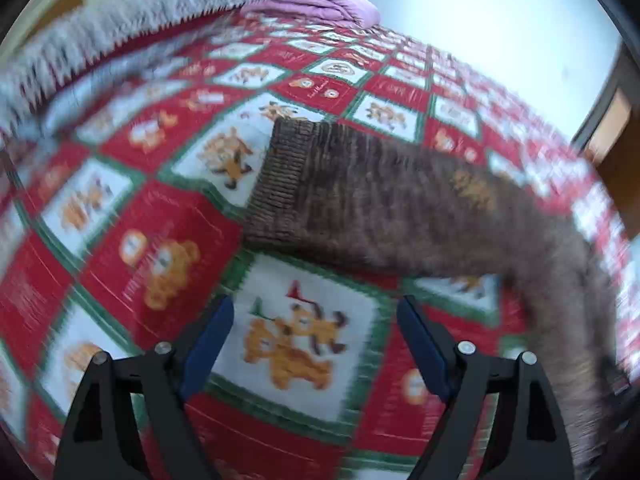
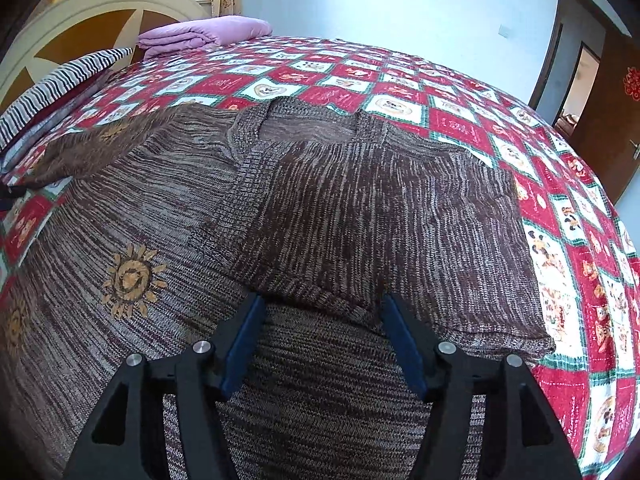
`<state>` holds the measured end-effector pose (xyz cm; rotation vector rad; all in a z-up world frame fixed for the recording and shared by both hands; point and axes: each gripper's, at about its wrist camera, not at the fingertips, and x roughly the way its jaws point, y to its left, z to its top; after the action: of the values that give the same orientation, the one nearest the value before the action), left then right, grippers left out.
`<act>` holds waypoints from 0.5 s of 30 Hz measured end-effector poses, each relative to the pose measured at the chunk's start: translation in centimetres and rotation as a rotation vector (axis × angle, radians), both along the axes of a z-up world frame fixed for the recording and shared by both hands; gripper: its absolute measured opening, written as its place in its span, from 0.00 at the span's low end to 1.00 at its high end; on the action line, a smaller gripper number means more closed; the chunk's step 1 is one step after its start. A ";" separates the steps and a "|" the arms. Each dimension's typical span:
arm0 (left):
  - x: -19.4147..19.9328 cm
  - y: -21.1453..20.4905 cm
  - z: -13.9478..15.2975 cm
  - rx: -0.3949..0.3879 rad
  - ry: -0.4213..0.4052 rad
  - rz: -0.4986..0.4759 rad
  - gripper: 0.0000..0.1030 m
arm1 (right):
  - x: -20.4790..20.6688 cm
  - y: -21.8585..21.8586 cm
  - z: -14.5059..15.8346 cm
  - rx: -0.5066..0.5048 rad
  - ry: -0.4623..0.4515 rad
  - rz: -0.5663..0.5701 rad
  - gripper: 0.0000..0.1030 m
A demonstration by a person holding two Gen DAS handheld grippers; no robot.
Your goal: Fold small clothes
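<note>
A brown knitted sweater (image 2: 320,208) with orange sun motifs lies flat on the red checked bedspread (image 2: 560,208). One sleeve is folded across its chest. My right gripper (image 2: 322,304) is open and empty, just above the sweater near the folded sleeve's cuff edge. In the blurred left wrist view, the other sleeve (image 1: 360,200) stretches out over the bedspread (image 1: 160,220), its ribbed cuff (image 1: 280,184) towards the left. My left gripper (image 1: 314,308) is open and empty, over bare bedspread just short of that sleeve.
A folded purple blanket (image 2: 204,34) and a striped pillow (image 2: 56,88) lie at the head of the bed by the cream headboard (image 2: 100,4). A doorway (image 2: 580,76) is at the far right. The bed edge falls away at the right.
</note>
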<state>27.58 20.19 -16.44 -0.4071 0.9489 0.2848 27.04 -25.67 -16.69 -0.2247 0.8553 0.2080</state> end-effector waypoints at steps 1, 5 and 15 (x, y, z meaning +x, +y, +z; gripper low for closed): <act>-0.2 0.3 0.1 -0.060 -0.026 0.022 0.84 | -0.2 0.0 0.0 -0.007 -0.007 -0.002 0.64; -0.3 1.4 -0.2 -0.310 -0.114 0.079 0.82 | 0.1 0.0 -0.1 -0.004 -0.017 -0.010 0.69; 3.9 3.4 -1.7 -0.331 -0.196 0.178 0.59 | -0.1 -0.3 -0.1 0.009 -0.026 -0.019 0.73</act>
<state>31.44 23.58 -18.14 -0.8116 0.7685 0.2441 26.93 -25.92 -16.78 -0.2104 0.8302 0.1907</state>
